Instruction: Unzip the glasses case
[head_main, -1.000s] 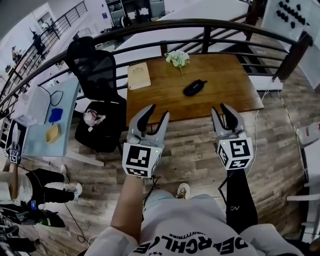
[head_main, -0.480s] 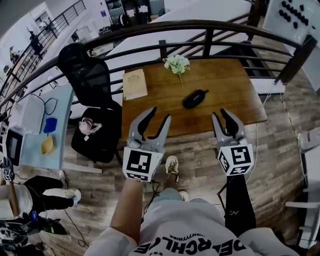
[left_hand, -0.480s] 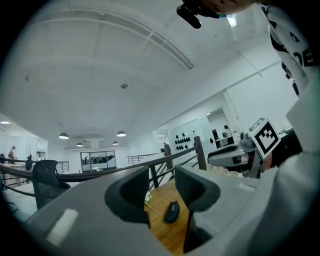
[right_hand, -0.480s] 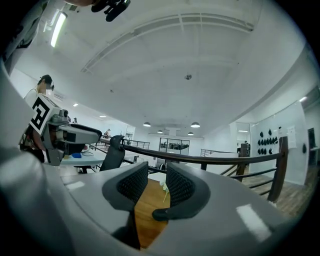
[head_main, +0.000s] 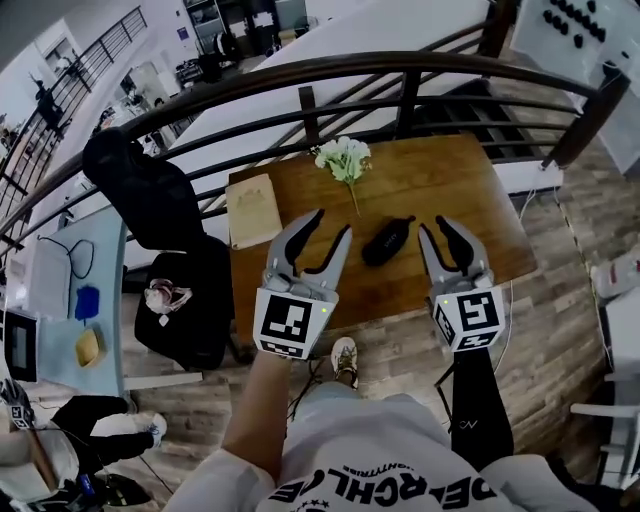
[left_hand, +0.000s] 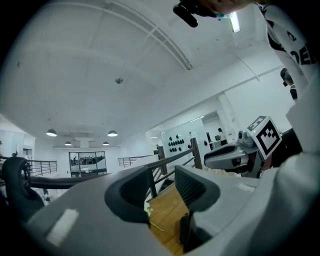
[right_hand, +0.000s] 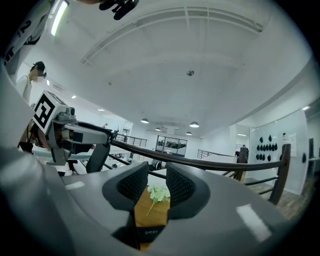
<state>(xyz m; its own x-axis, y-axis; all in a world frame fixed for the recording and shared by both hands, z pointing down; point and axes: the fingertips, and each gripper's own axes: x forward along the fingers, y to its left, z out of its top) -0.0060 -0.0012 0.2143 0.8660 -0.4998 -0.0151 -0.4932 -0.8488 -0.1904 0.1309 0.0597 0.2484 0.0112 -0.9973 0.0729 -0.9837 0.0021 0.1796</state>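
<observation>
Altogether one table (head_main: 470, 170) carries one book (head_main: 252, 208), one flower bunch (head_main: 345, 160) and one black case (head_main: 387, 241). The case lies at 5 o'clock from the flowers, between two grippers, with its long axis from 8 to 2 o'clock. The left gripper (head_main: 332, 222) gapes wide and empty. The right gripper (head_main: 435, 224) has its jaws less apart and is also empty.

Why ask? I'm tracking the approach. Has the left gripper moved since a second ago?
Yes. The left gripper has advanced over the wooden table's near edge, away from the person; its fingers now reach level with the glasses case.
</observation>
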